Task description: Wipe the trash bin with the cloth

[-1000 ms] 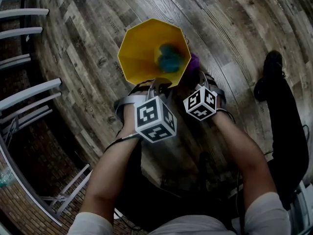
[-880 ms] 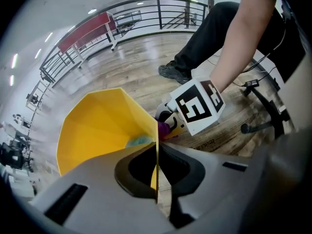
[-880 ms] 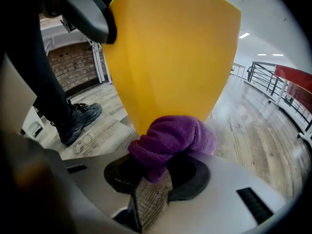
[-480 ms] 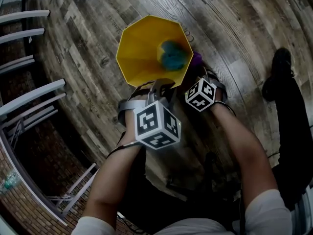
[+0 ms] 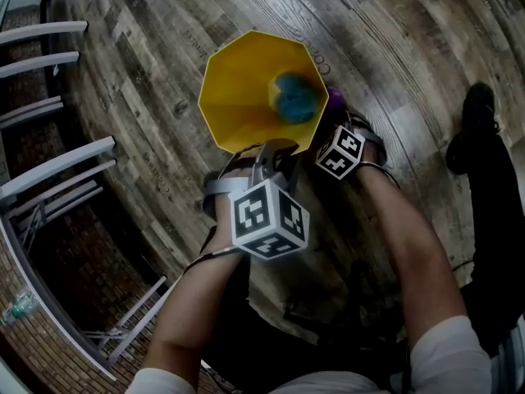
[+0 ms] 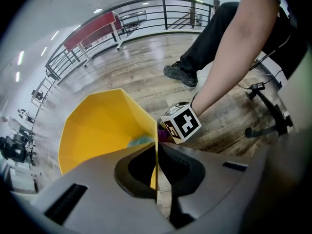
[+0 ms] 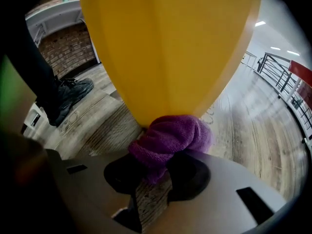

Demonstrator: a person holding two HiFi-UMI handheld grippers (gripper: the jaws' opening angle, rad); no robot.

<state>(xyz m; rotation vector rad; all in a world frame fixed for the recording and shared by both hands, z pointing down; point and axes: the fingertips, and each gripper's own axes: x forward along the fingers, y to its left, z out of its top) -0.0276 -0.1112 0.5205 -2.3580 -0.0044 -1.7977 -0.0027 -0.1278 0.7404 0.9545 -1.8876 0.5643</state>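
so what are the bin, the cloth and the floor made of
The bin is probably plastic, smooth and fairly matt: thin, stiff, flat-faceted yellow walls with sharp creases.
The cloth is likely microfibre or terry: purple, fuzzy pile, softly bunched.
The floor is wood-look planks with a slight sheen; real wood or laminate, can't tell.

- We find no word, number or brand name that can be read in any view.
- Faint print on the wooden floor (image 5: 318, 56), at two o'clock from the yellow trash bin (image 5: 238, 89), is too blurred to read.
- The cubes (image 5: 269, 218) carry black-and-white square markers, not letters.
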